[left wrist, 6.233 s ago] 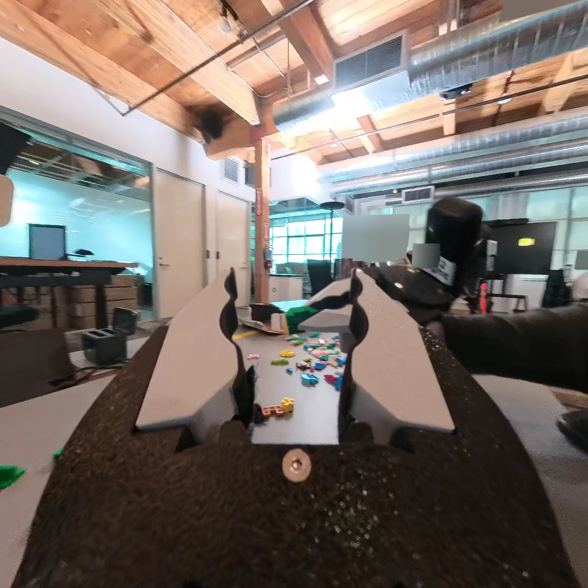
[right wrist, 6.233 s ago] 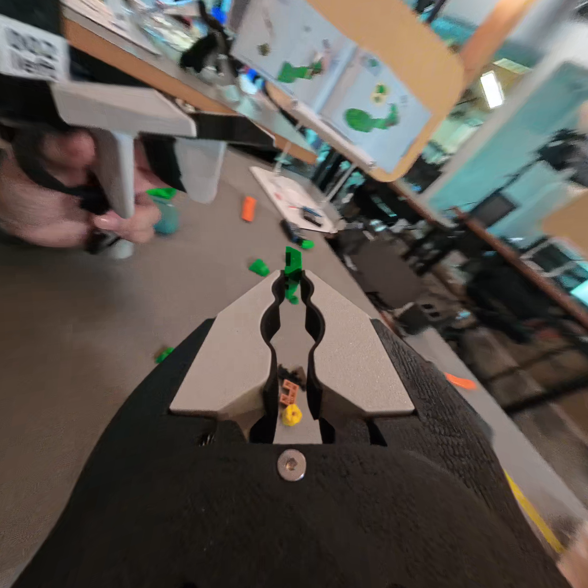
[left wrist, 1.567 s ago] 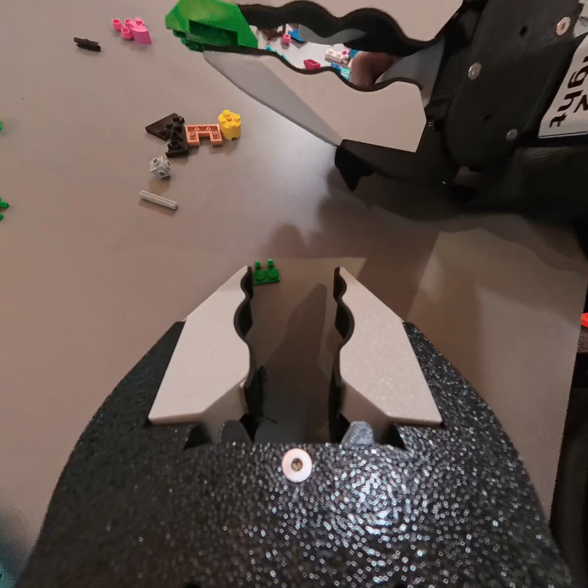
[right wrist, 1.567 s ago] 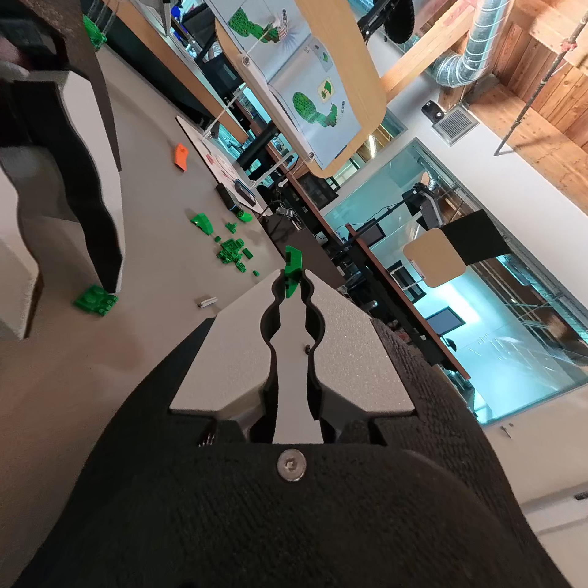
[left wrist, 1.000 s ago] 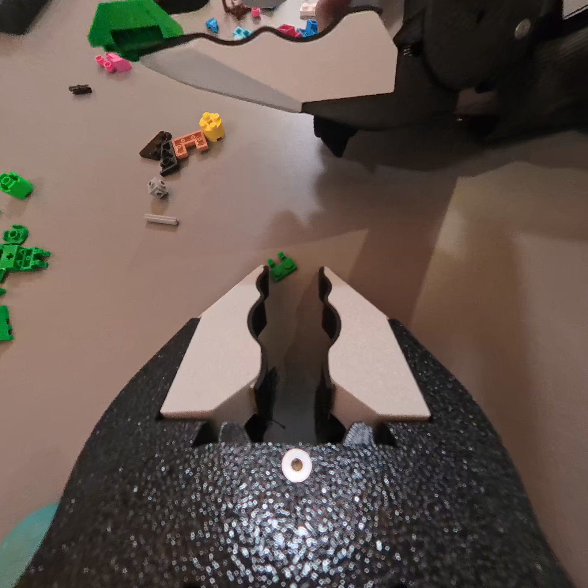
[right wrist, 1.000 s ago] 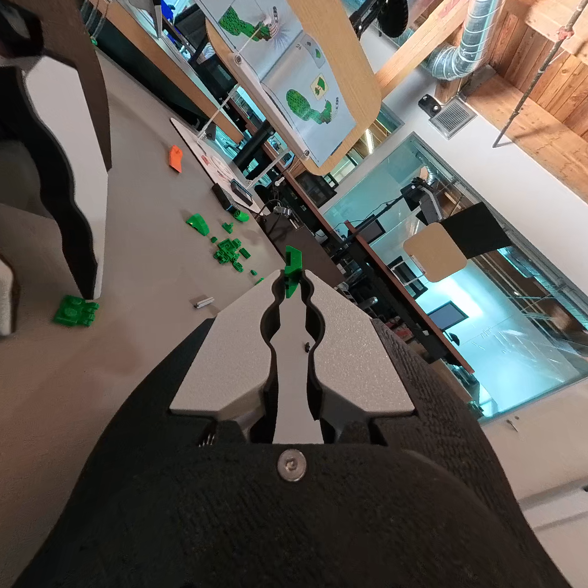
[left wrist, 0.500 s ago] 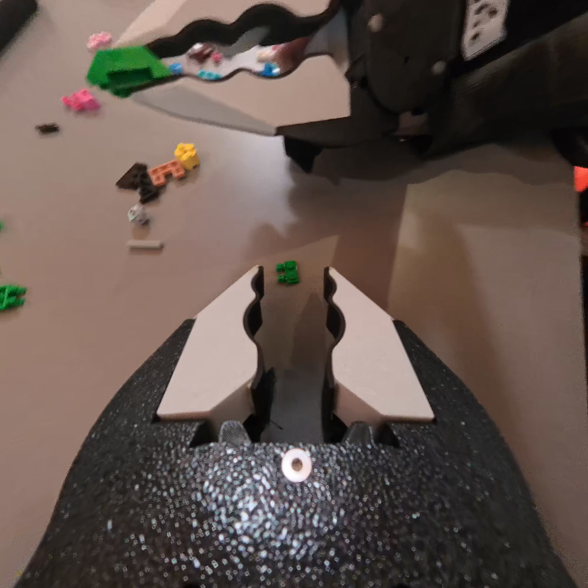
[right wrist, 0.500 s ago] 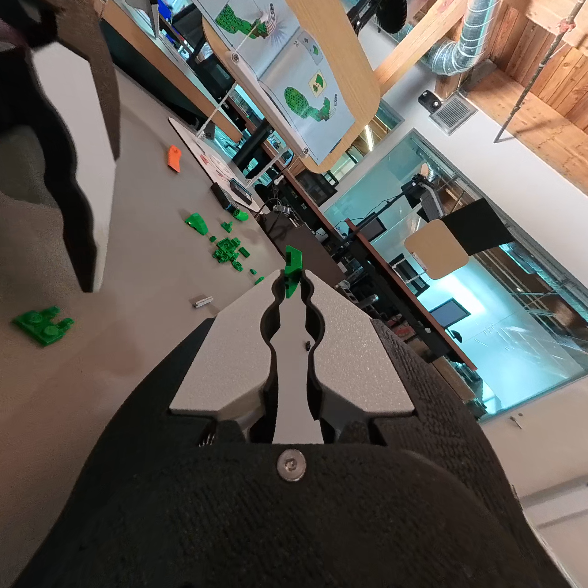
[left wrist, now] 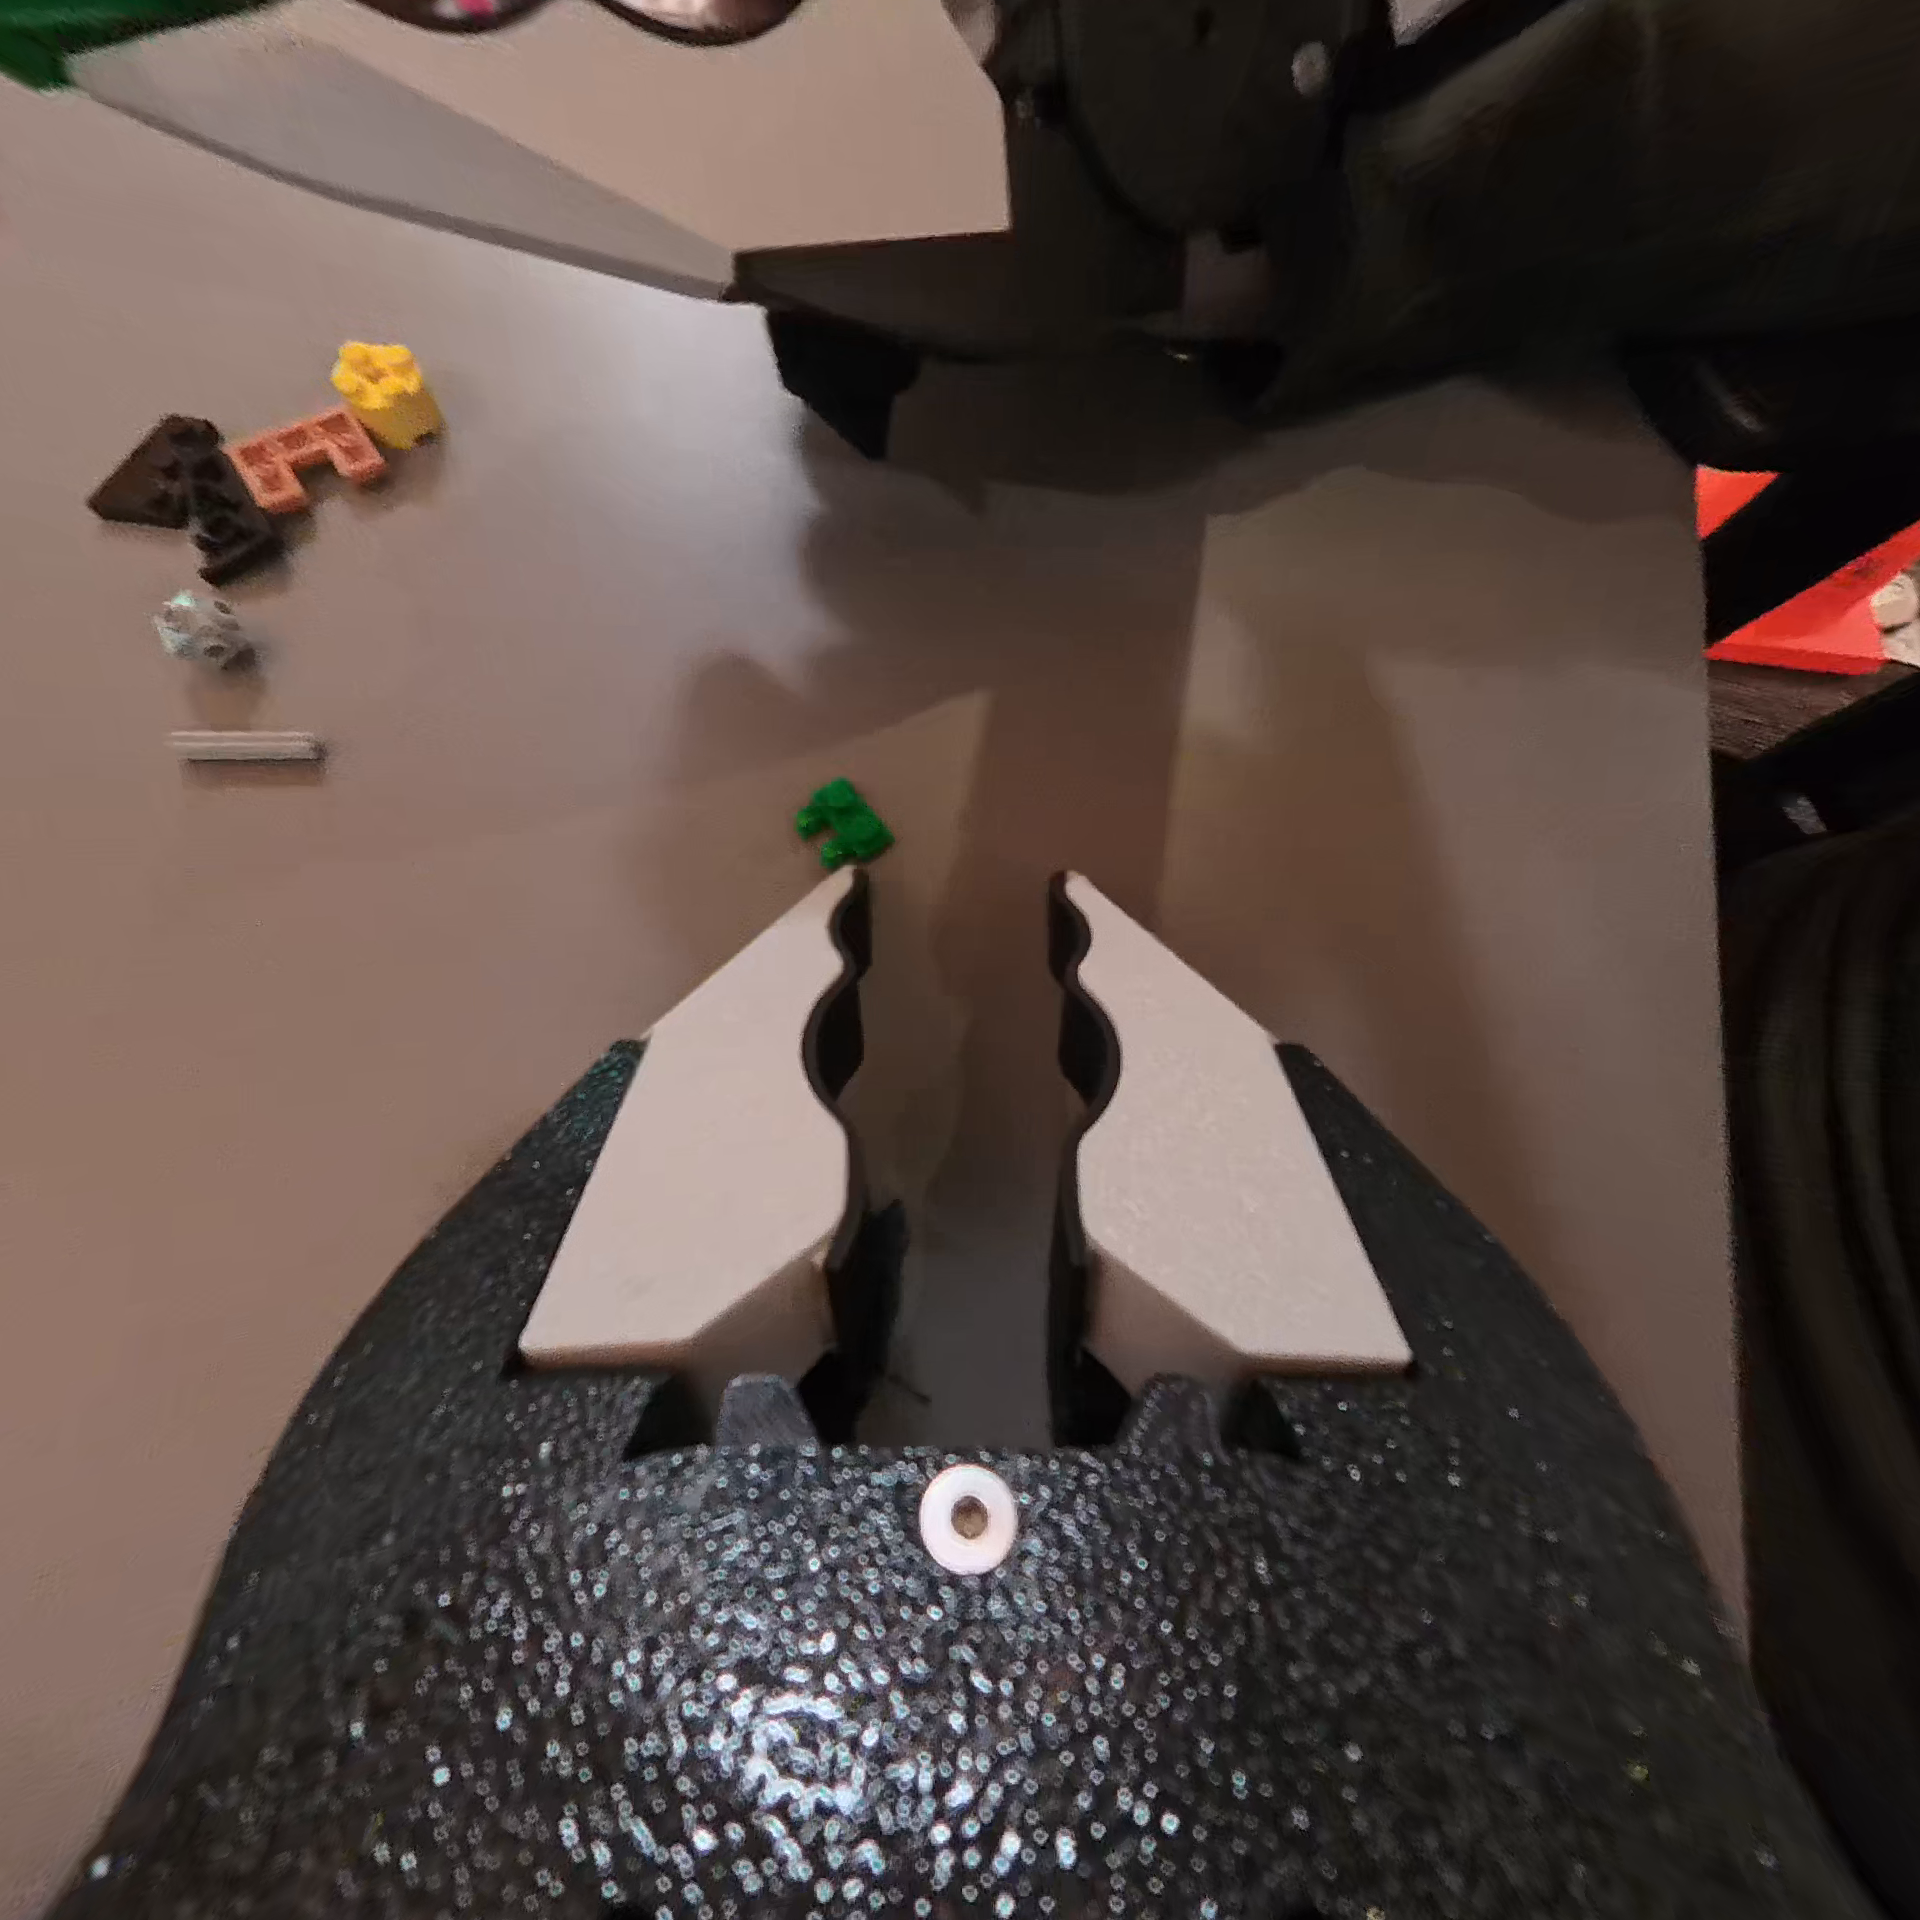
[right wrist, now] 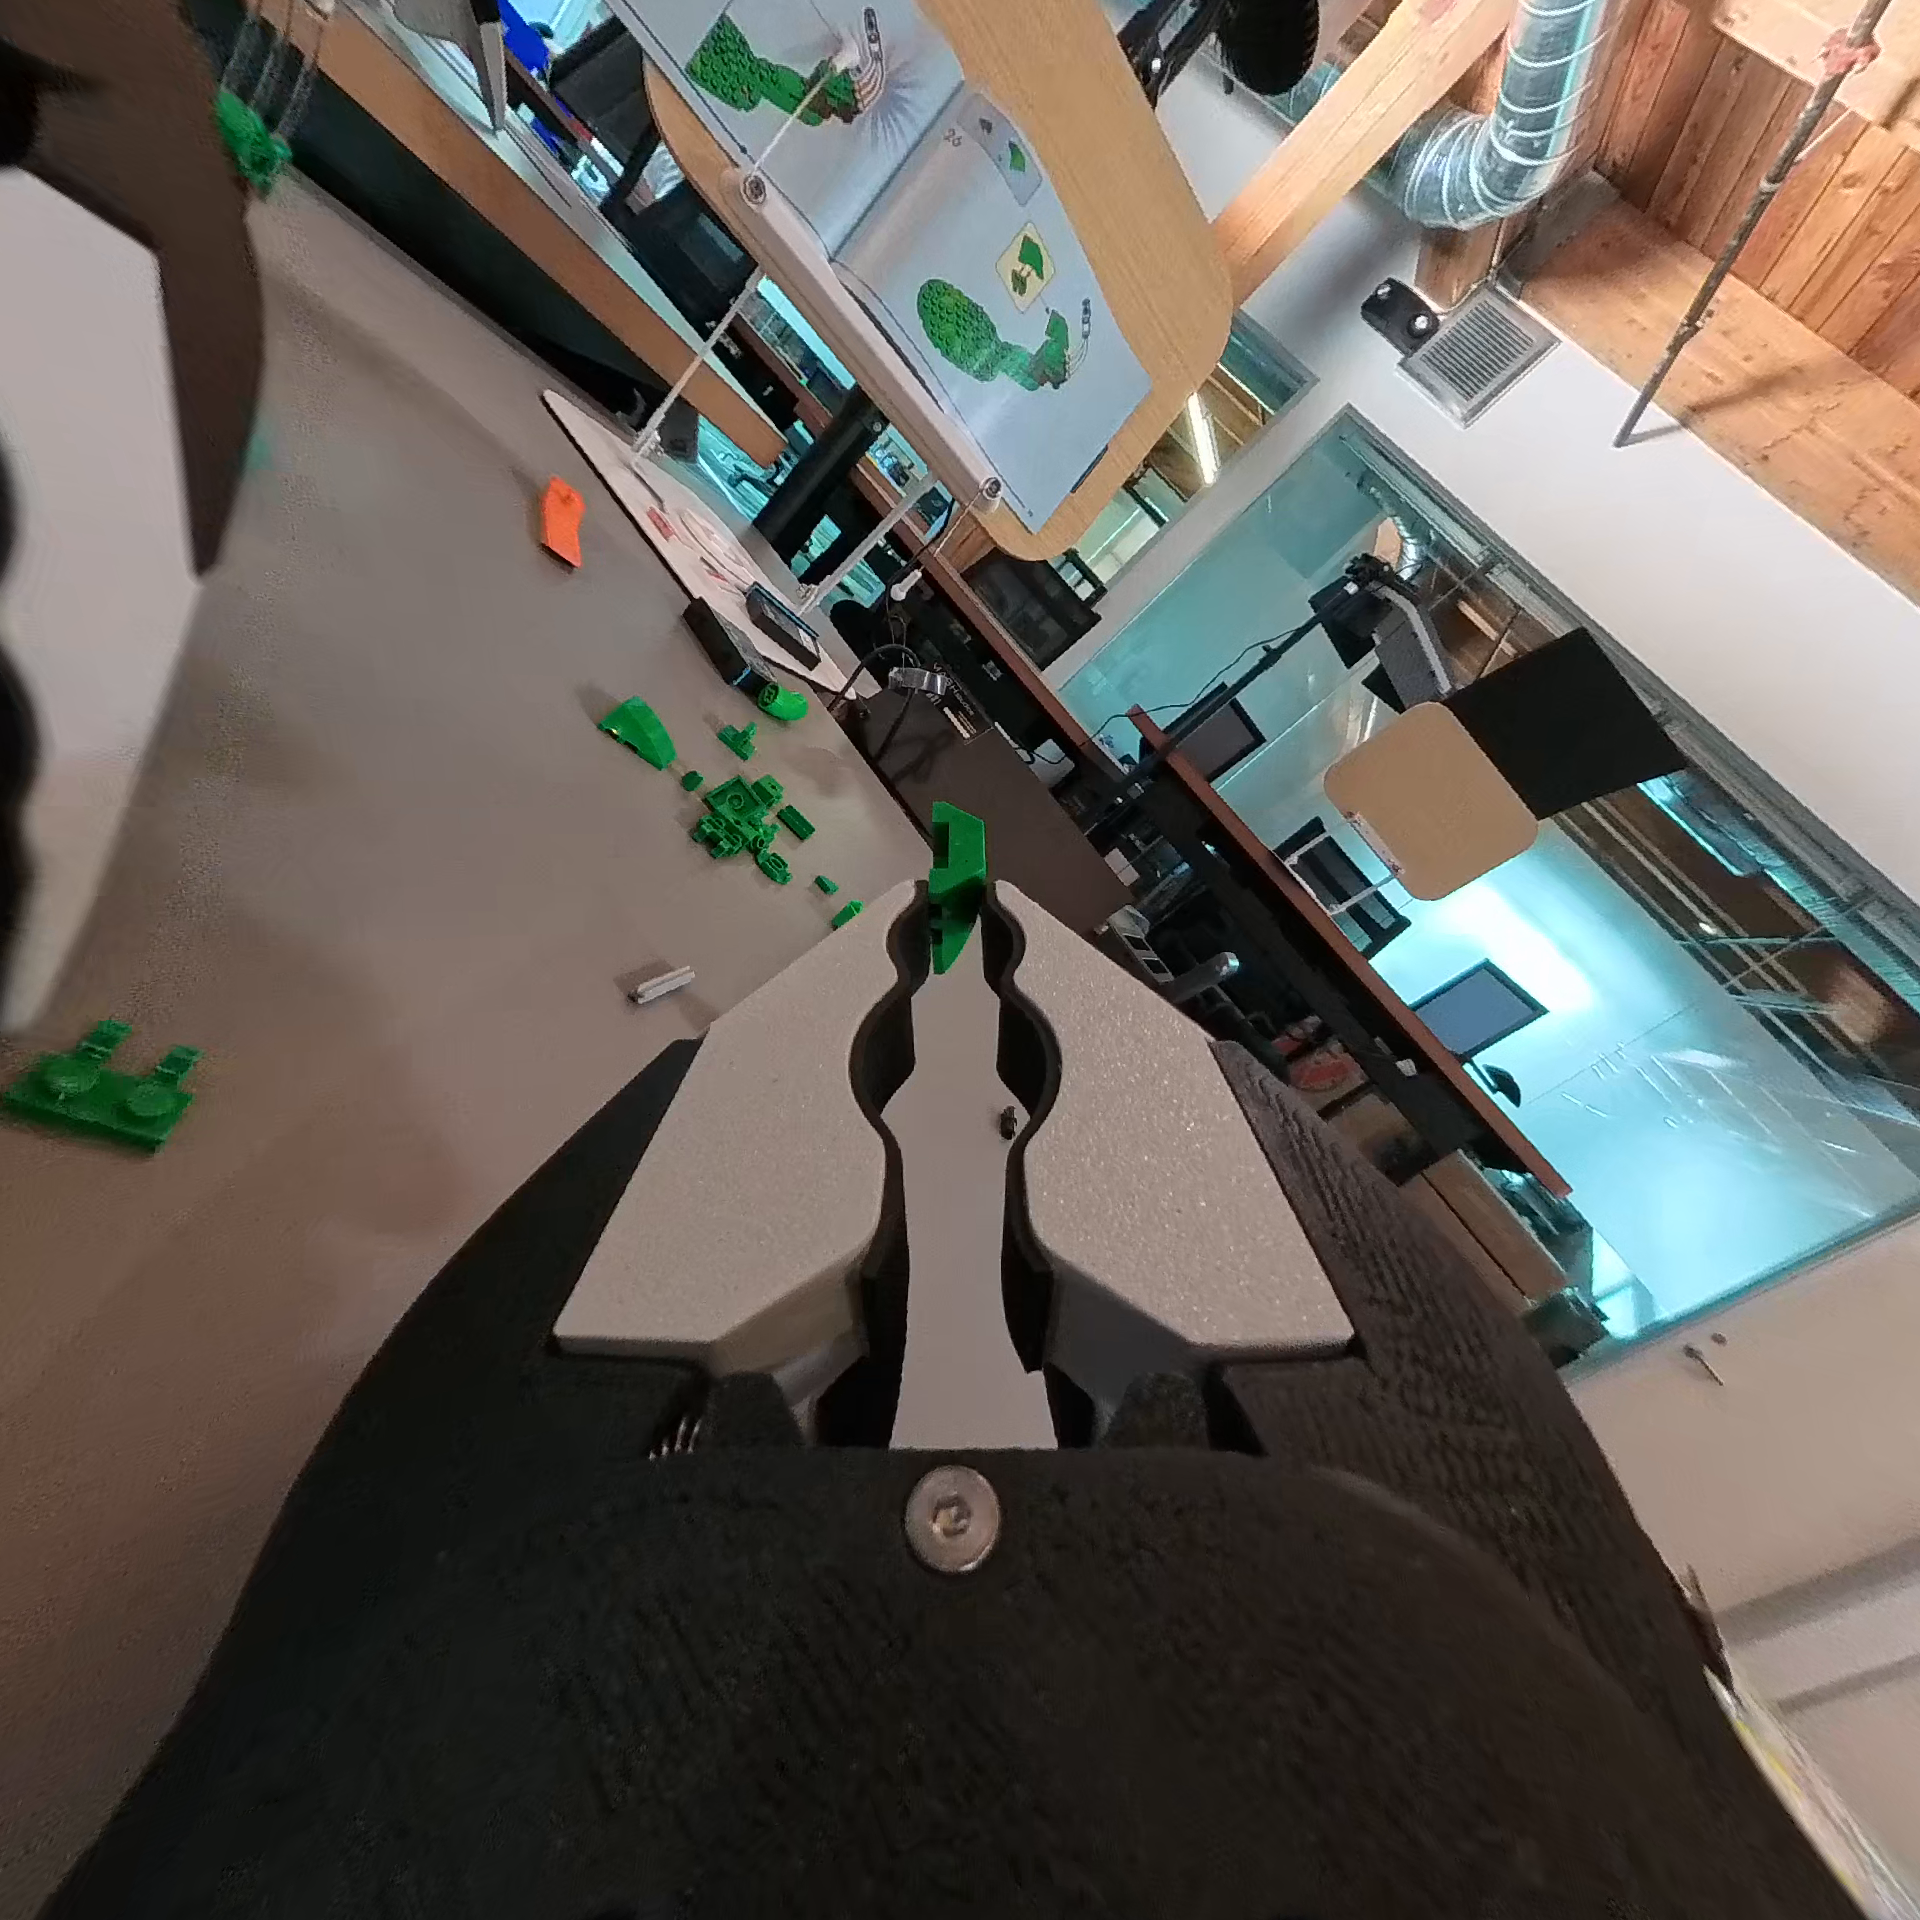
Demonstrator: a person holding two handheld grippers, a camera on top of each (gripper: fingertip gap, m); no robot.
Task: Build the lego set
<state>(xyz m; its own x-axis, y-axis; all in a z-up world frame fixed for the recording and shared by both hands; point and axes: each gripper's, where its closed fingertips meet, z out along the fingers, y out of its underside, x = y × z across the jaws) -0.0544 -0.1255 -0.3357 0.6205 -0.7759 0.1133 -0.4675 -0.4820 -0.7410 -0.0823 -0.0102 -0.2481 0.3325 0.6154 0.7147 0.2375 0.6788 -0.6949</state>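
Note:
My left gripper [left wrist: 954, 883] is open and empty, low over the grey table. A small green plate [left wrist: 843, 823] lies just beyond its left fingertip; it also shows in the right wrist view [right wrist: 99, 1089]. My right gripper [right wrist: 954, 902] is shut on a green lego piece [right wrist: 956, 868] and holds it in the air. In the left wrist view the right gripper's finger [left wrist: 395, 166] crosses the top of the frame with the green piece [left wrist: 36, 47] at its tip.
A yellow round brick [left wrist: 384, 393], an orange plate [left wrist: 310, 459], black wedge pieces [left wrist: 187, 499], a grey stud piece [left wrist: 197, 629] and a grey rod [left wrist: 247, 746] lie at the left. Several loose green pieces [right wrist: 740, 810] and an instruction booklet on a stand [right wrist: 935, 249] lie farther off. My hands' fingertips stand some 15 centimetres from each other.
My left gripper has moved closer to the table and shifted right, so the small green plate now sits off its left fingertip. The right gripper still holds the green piece above.

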